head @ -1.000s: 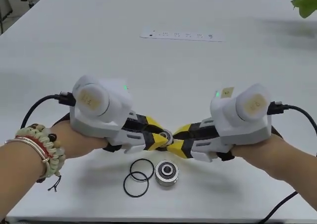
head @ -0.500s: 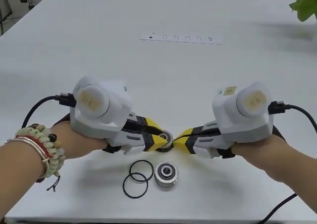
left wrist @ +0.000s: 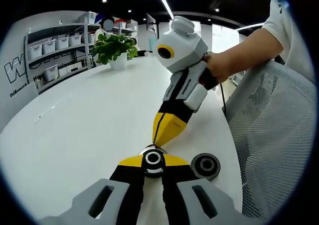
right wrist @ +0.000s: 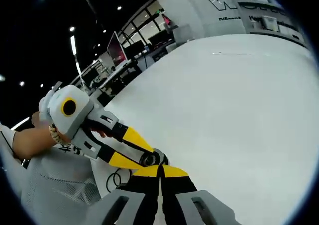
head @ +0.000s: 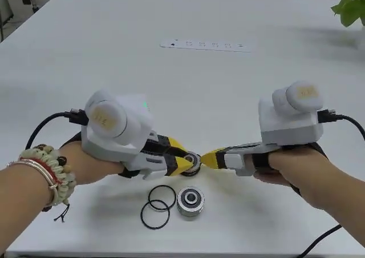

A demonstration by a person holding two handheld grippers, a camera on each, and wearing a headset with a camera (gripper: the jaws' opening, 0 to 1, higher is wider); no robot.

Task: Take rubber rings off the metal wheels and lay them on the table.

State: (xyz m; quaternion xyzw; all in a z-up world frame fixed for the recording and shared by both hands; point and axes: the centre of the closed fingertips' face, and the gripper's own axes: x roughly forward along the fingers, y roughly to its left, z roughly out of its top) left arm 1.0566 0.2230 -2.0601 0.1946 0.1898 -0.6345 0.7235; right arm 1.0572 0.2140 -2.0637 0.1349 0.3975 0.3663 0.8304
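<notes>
My left gripper (head: pixel 190 162) (left wrist: pixel 152 163) is shut on a small metal wheel (head: pixel 193 160) (left wrist: pixel 152 158), held just above the table. My right gripper (head: pixel 206 158) (right wrist: pixel 159 169) meets it tip to tip from the right, rolled on its side, jaws pressed together on the thin rubber ring at the wheel's edge (right wrist: pixel 150 158). Below them a second metal wheel (head: pixel 190 201) (left wrist: pixel 206 165) lies flat on the white table (head: pixel 188 92). Two loose black rubber rings (head: pixel 162 196) (head: pixel 155 215) lie overlapping just left of it.
A white power strip (head: pixel 205 44) lies far back at the table's middle. A potted plant (head: pixel 351 4) (left wrist: pixel 112 48) stands at the far right corner. Black cables trail from both grippers. The table's near edge runs close below the rings.
My right gripper has rolled about a quarter turn, so its camera box now points up, with its tips still at the held wheel. The left gripper has kept its place.
</notes>
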